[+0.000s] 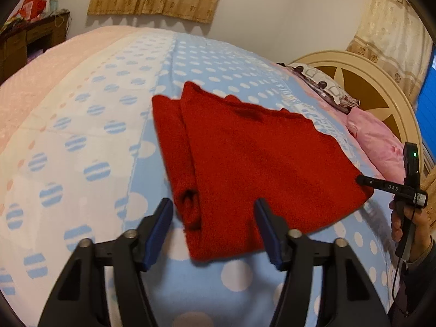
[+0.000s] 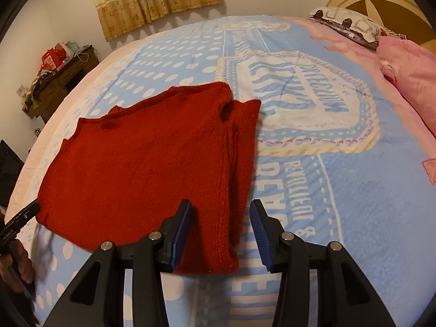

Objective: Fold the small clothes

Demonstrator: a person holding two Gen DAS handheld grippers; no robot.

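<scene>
1. At the far left, a dark wooden dresser [image 1: 30,41] stands against the wall, with red and coloured packages piled on top.
2. A bed fills the middle; its blanket [image 1: 90,125] runs from pale pink at the left through white with striped blue dots to light blue with white dots.
3. The left claw [image 1: 214,230] hangs just above the blanket with its blue pads [image 1: 160,231] spread wide, holding nothing. The near left corner of the sweater sits between them.
4. The red knitted sweater [image 1: 253,163] lies flat on the blue part of the blanket, partly folded, with a sleeve doubled along each side edge.
5. The right claw [image 2: 220,234] is also parted wide and empty, poised over the sweater's near right corner; one pad [image 2: 181,234] is over the knit, the other over the blanket.
6. Right of the sweater, the blanket carries a large printed badge with lettering [image 2: 297,103].
7. At the far right, a pink pillow [image 2: 408,65] and a patterned pillow [image 2: 351,24] lie by the cream headboard [image 1: 362,81].
</scene>
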